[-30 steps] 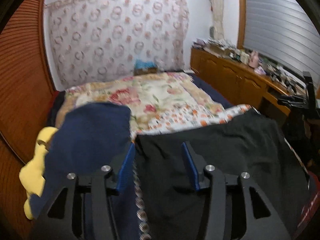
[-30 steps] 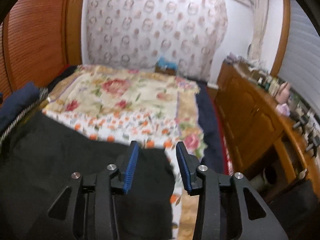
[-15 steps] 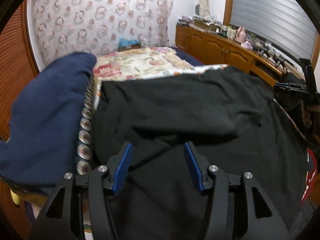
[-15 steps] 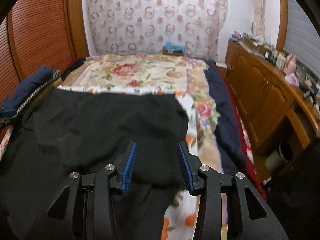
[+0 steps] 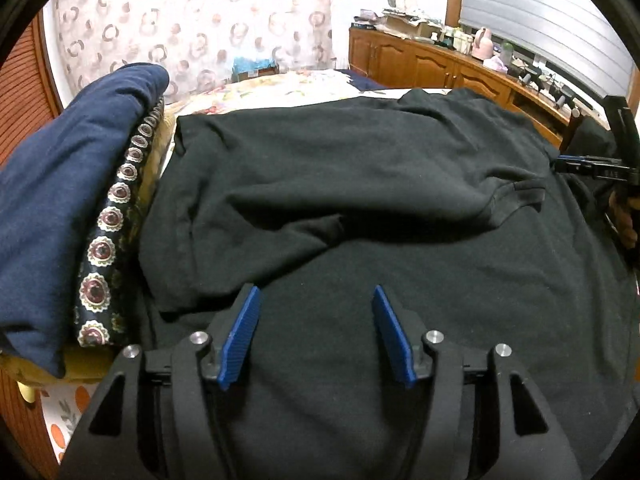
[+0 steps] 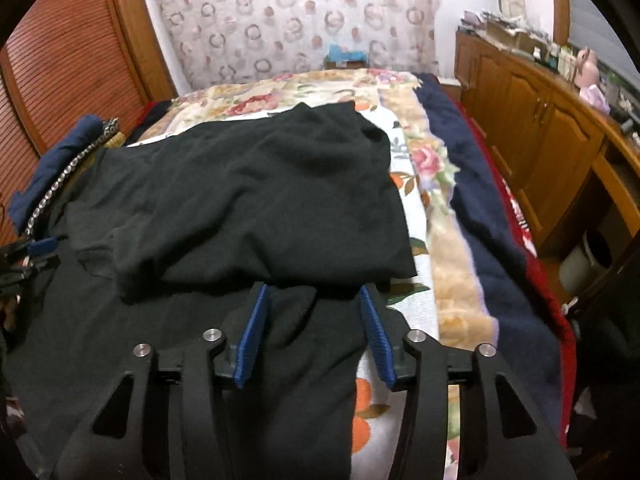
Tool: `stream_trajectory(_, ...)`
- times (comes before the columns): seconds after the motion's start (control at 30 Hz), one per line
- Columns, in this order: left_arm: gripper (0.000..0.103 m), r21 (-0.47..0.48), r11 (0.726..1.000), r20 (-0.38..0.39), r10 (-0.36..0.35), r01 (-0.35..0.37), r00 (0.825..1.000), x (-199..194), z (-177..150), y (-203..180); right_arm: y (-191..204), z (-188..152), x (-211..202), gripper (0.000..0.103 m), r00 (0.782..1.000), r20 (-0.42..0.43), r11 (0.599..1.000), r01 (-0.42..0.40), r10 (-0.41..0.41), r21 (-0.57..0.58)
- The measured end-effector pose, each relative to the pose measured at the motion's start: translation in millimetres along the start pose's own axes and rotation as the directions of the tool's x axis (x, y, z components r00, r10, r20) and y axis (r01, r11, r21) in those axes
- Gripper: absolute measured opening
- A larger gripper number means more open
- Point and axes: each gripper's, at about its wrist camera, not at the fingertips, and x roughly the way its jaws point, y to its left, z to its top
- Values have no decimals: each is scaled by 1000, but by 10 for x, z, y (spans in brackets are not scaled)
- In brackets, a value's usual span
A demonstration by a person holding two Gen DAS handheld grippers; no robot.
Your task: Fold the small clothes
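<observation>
a floral quilt (image 6: 404, 160) covers the bed. on it the black t-shirt (image 5: 360, 184) lies doubled over, filling the centre, a navy garment (image 5: 60, 200) at nine o'clock. left gripper (image 5: 316, 332) and right gripper (image 6: 314, 332), at six o'clock, have jaws just widening, partly open, gripping nothing.

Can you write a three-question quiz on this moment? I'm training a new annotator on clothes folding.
1. True or false: the left gripper pinches the black knit garment.
2. What lies beside the garment in the left wrist view: A) folded navy blue cloth B) a red towel C) a white pillow?
3. What floral item lies under the garment?

Key: 1 false, both it and the right gripper stand open, having just widened; 2 A; 3 the bedspread.
</observation>
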Motion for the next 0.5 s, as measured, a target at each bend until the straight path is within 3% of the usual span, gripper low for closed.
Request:
stream_trajectory(0.1,63,-1,1000,-1,-1,1,1000,19,-16,-6,6,45,27,51,1000,-1,1000,-2,2,14)
stream_trajectory(0.23,84,32,999,-20,-15,15,1000,58,6,-55,-40,101,74,52,1000,11,999,-4,3,48)
stream_trajectory(0.5,93,5,1000,-31,1,-1,1000,70,11,-18,-55,176,140,52,999,35,998,23,-25,62)
